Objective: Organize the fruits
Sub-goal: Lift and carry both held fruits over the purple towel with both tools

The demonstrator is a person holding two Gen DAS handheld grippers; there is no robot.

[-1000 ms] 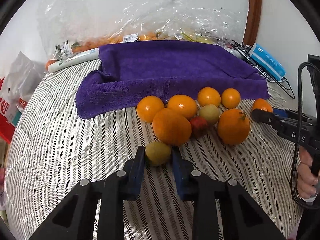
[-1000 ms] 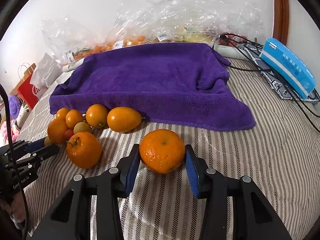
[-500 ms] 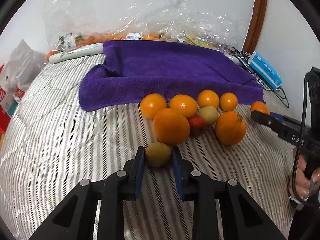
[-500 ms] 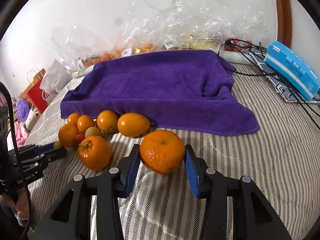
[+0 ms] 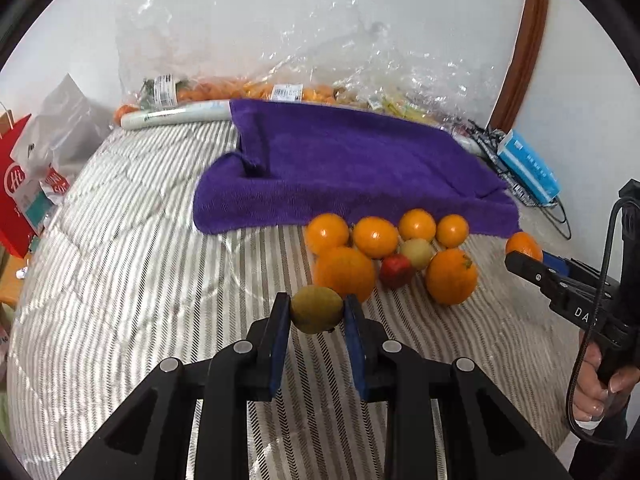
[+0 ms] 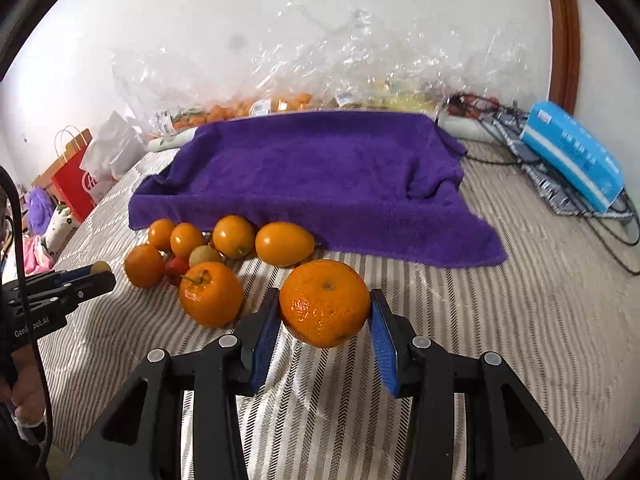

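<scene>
Both held fruits have risen slightly off the striped quilted bed since a second ago. From the left wrist, the left tongs are clamped on a small, smooth yellow-green fruit, just in front of the cluster of glossy oranges by the plush purple towel. From the right wrist, the right tongs grip a dimpled mandarin above the bed; sorting seems underway, so next comes carrying each piece to its place, probably the towel.
</scene>
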